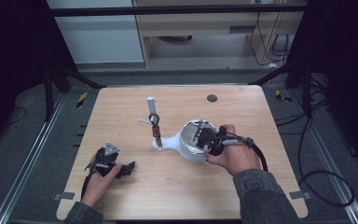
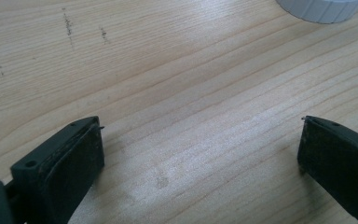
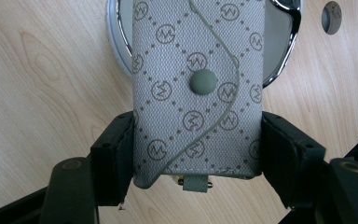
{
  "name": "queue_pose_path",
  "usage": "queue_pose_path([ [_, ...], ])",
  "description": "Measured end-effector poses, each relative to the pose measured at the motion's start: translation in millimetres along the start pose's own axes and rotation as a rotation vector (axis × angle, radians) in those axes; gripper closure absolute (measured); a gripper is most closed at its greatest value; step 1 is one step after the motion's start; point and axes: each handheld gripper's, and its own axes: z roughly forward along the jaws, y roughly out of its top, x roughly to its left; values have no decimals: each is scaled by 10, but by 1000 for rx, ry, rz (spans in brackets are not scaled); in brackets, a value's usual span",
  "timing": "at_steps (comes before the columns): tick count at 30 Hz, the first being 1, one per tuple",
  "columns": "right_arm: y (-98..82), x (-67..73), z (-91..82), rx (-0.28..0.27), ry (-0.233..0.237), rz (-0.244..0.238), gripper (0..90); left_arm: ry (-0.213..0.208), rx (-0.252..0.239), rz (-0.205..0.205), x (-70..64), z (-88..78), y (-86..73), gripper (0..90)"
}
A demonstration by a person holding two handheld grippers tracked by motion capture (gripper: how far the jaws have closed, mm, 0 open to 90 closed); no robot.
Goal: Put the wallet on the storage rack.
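At three o'clock on the worktop (image 1: 177, 186), keep the right claw (image 3: 198, 154) clamped squarely on the pouch (image 3: 198, 84); the left claw (image 2: 200, 158) rests apart.

Dark round hole (image 1: 211, 98) in tabletop (image 1: 121, 112)

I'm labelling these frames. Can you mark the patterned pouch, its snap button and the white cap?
Pouch (image 3: 168, 93): right gripper view, fabric left of the flap seam.
Snap button (image 3: 203, 82): right gripper view, its middle.
White cap (image 2: 321, 9): left gripper view, ribbed side.
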Motion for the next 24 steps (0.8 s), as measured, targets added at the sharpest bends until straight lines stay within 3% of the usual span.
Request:
queue_pose_path([
  [7,53,12,59,23,7,-18,326,-2,0,1,1,1,1,0],
  [24,152,-87,150,78,35,-6,325,-4,2,5,3,3,6,0],
])
